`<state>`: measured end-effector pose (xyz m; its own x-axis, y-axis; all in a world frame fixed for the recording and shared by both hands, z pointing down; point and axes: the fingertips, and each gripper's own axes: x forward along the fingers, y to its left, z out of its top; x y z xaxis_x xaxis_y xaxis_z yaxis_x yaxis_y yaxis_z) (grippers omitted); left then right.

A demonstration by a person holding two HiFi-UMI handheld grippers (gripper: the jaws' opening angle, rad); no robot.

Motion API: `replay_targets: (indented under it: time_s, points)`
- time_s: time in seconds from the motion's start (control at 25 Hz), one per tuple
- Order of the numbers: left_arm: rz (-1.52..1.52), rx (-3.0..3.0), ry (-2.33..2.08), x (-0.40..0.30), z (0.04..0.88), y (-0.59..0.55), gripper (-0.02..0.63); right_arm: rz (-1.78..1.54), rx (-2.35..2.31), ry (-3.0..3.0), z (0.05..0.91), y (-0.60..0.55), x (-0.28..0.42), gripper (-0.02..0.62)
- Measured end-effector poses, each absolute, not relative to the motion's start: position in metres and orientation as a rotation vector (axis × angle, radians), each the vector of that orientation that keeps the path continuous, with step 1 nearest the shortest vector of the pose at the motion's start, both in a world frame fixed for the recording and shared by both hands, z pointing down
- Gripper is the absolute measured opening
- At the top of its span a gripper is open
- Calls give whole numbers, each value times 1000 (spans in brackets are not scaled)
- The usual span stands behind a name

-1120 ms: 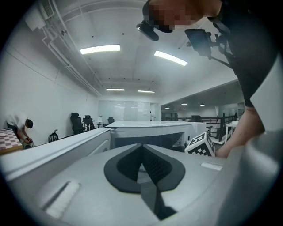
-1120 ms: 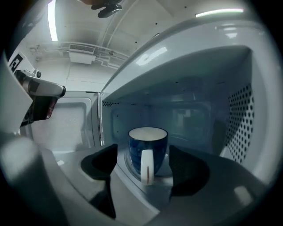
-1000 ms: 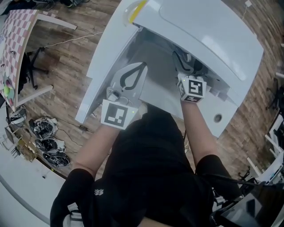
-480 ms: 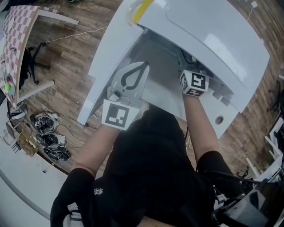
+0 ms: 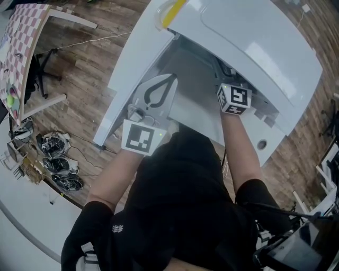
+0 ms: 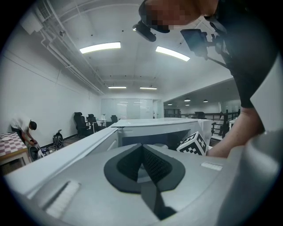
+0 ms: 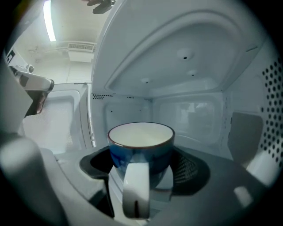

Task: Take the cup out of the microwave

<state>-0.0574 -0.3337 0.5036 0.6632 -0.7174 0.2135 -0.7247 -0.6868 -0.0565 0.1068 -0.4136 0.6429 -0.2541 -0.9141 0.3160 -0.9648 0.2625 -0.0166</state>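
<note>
Inside the white microwave (image 5: 254, 42) a blue cup (image 7: 140, 143) with a cream inside stands upright, its pale handle turned toward the camera. My right gripper (image 7: 143, 161) is open inside the cavity, with one finger close along each side of the cup. In the head view only its marker cube (image 5: 234, 99) shows at the microwave's mouth. The cup is hidden there. My left gripper (image 5: 168, 80) is shut and empty, and it lies against the open door (image 5: 132, 69). In the left gripper view its jaws (image 6: 142, 148) meet at a point.
The door swings out to the left of the cavity. A yellow object (image 5: 172, 10) lies on the microwave's top corner. A checkered table (image 5: 18, 47) and a heap of cables (image 5: 55, 164) are on the wooden floor at left. A person (image 6: 22, 128) bends far off.
My right gripper has pushed deeper into the microwave, so its jaws no longer show in the head view. The left gripper has stayed at the door.
</note>
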Motion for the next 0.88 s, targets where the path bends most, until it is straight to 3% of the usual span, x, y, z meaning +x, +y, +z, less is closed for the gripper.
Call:
replay_targets:
  time_s: [0.88]
  points:
    - [226, 2829, -1369, -75, 450, -267, 6, 349, 1651, -2372, 601, -326, 87, 387]
